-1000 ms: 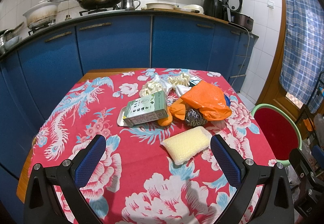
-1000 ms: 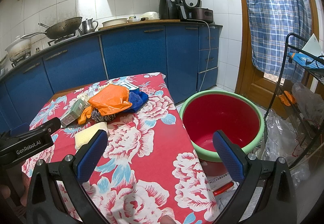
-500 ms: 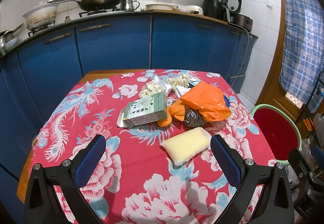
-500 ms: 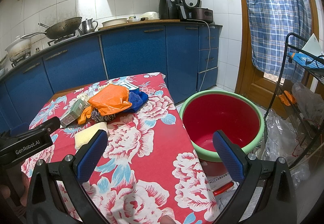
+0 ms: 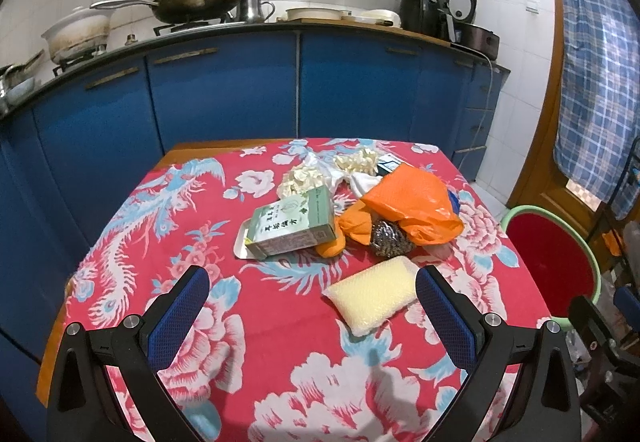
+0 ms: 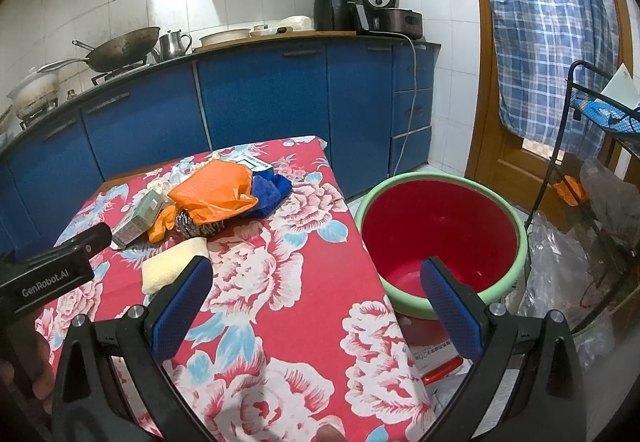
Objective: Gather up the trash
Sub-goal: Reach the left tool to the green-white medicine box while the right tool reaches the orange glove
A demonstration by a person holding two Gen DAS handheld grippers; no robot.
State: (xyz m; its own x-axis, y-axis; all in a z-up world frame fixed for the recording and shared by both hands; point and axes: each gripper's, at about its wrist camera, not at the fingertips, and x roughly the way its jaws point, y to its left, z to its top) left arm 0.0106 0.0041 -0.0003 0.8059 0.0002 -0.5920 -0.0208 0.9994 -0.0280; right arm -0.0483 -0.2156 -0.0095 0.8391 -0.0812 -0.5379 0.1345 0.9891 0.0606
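Observation:
Trash lies in a pile on the floral red tablecloth (image 5: 192, 254): a green carton (image 5: 292, 228) on a small tray, an orange plastic bag (image 5: 408, 202), a steel scourer (image 5: 390, 238), a yellow sponge (image 5: 374, 294), white crumpled wrappers (image 5: 304, 178) and a blue cloth (image 6: 268, 190). My left gripper (image 5: 312, 306) is open and empty, above the table just short of the sponge. My right gripper (image 6: 316, 290) is open and empty over the table's right edge. A red basin with a green rim (image 6: 440, 230) stands beside the table on the right; it also shows in the left wrist view (image 5: 556, 258).
Blue kitchen cabinets (image 5: 240, 90) run behind the table, with a wok (image 5: 196, 0), pots and appliances on the counter. A black wire rack (image 6: 592, 170) with plastic bags stands right of the basin. A checked curtain (image 6: 536, 22) hangs over the door.

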